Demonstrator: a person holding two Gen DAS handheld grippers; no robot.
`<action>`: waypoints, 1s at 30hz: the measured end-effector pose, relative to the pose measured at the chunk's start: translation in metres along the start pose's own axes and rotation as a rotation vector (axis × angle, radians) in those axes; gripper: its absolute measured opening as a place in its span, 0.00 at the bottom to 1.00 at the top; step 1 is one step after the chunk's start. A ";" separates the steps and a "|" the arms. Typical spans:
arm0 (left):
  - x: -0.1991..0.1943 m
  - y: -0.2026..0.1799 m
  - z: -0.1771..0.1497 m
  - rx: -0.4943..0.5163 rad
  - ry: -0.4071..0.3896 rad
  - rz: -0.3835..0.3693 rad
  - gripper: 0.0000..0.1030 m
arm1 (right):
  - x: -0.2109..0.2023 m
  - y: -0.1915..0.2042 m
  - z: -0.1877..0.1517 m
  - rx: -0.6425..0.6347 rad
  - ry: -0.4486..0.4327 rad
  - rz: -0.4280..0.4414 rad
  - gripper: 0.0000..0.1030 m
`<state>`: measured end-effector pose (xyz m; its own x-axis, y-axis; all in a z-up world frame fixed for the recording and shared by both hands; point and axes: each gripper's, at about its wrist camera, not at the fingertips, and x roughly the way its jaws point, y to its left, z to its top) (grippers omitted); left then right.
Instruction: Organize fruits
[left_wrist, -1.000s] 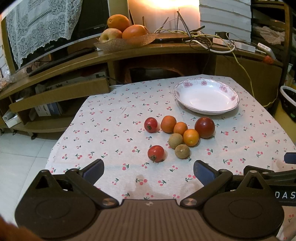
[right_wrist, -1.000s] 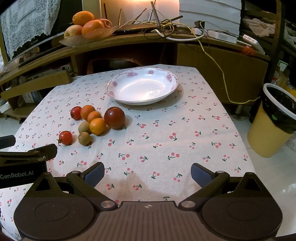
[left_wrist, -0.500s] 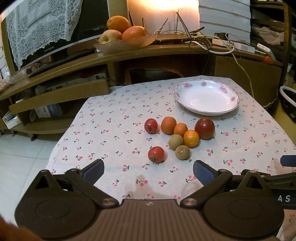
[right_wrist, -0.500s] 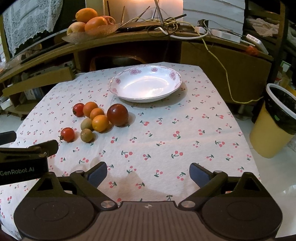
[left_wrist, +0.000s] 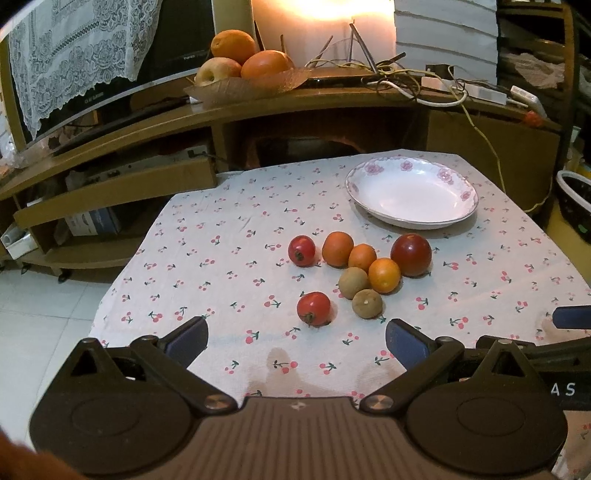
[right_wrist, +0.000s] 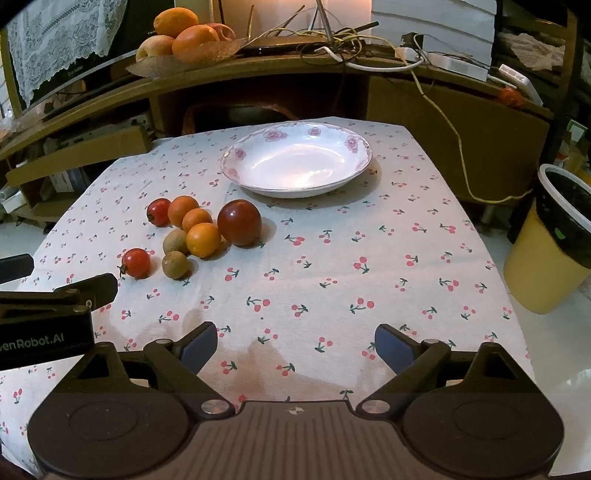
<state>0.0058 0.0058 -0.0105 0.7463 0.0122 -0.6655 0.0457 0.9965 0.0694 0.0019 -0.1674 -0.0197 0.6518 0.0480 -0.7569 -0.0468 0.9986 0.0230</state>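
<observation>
Warm, dimmish indoor light w/ an orange cast. Blown-out glowing patch on the back wall (left_wrist: 325, 22) is the brightest area. The glossy white flower-rimmed plate (right_wrist: 236, 155) shows pale sheen. Fruit throw soft short shadows on the cherry-print cloth-covered bench (right_wrist: 332, 258). Strong fisheye bending at edges, dark vignetted corners. Focus sharp throughout.

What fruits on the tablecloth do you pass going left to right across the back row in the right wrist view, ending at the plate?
Small red tomato → larger orange fruit → smaller orange fruit → big dark red fruit → white floral plate.
</observation>
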 end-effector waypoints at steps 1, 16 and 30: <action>0.001 0.000 0.000 0.002 -0.001 0.000 1.00 | 0.001 0.000 0.000 0.000 0.001 0.001 0.90; 0.017 0.021 0.000 0.023 0.014 0.037 1.00 | 0.021 0.018 0.024 -0.045 0.009 0.094 0.78; 0.033 0.032 -0.001 0.022 0.029 0.051 1.00 | 0.050 0.041 0.036 -0.076 0.065 0.170 0.66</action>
<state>0.0311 0.0381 -0.0308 0.7282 0.0658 -0.6822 0.0228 0.9925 0.1202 0.0597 -0.1234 -0.0331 0.5799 0.2115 -0.7868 -0.2105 0.9718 0.1061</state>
